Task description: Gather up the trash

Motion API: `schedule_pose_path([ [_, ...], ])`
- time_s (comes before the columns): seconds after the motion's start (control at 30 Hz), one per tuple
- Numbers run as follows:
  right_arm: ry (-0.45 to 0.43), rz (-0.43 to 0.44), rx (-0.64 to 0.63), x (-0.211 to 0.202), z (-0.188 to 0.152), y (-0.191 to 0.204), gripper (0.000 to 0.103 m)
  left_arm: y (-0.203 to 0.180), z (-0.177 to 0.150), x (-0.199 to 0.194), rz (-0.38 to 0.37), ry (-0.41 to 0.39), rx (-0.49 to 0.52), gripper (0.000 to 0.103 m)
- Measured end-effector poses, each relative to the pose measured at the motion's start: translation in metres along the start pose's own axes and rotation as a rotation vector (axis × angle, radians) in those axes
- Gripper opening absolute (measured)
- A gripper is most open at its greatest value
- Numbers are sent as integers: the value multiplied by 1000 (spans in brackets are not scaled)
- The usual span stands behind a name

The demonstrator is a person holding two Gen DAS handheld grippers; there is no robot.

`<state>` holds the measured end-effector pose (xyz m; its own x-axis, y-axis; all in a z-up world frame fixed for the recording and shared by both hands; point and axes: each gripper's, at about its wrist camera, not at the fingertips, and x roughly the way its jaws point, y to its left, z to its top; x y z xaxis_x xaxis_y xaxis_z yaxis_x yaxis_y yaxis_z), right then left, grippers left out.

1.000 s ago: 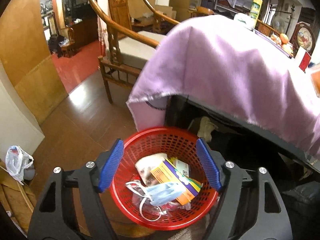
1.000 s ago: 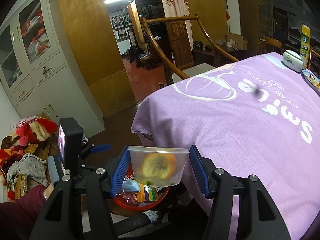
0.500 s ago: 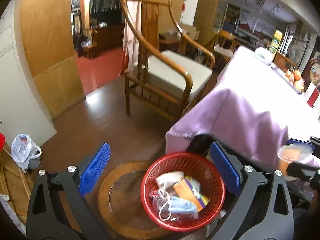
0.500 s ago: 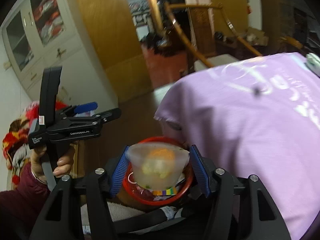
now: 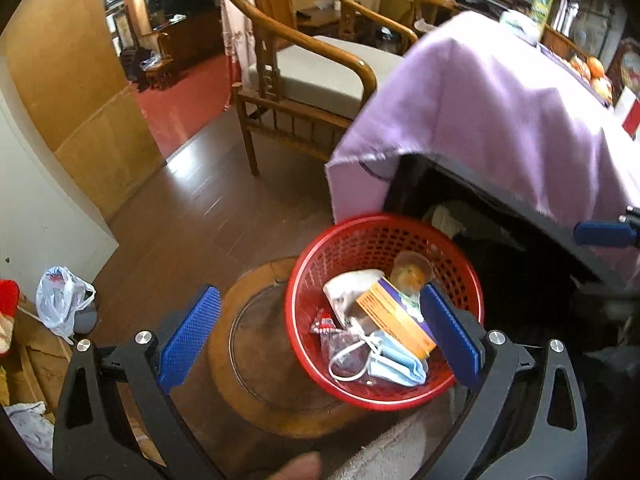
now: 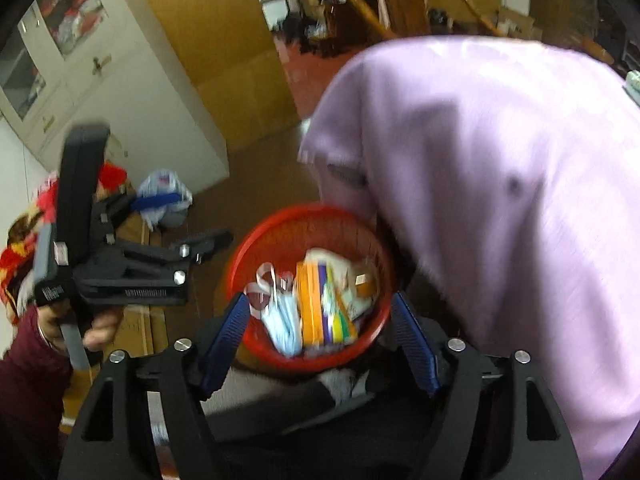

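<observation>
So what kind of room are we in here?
Most likely a lived-in home, a dining or sitting room. A carved wooden armchair stands beside a table under a purple tablecloth, a white cabinet lines the wall, and a red wastebasket sits on the wood floor.

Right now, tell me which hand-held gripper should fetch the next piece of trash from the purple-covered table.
Right, probably. The right hand-held gripper is empty with jaws apart, beside the purple tablecloth. The left hand-held gripper, also open, sits farther out past the red basket.
</observation>
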<state>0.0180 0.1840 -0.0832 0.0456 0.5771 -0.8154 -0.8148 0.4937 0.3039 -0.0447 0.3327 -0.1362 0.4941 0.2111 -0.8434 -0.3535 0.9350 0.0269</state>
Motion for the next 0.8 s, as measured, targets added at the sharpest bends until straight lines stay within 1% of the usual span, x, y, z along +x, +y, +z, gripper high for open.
schedule_pose_path([
  [0.13, 83, -26, -19, 17, -13, 4, 77, -11, -4, 2, -11, 19, 26, 96],
  [0.2, 121, -34, -1, 25, -18, 0, 77, -14, -4, 3, -12, 25, 35, 96],
  [0.27, 139, -23, 28, 29, -19, -6, 77, -15, -4, 4, -13, 27, 37, 96],
  [0.4, 136, -27, 41, 30, -21, -9, 77, -18, -4, 7, -14, 36, 31, 96],
  [0.53, 135, -39, 21, 31, -21, -6, 78, -21, -5, 11, 9, 43, 47, 96],
  [0.8, 127, -54, 11, 33, -22, -5, 78, -25, -5, 12, 8, 40, 44, 96],
])
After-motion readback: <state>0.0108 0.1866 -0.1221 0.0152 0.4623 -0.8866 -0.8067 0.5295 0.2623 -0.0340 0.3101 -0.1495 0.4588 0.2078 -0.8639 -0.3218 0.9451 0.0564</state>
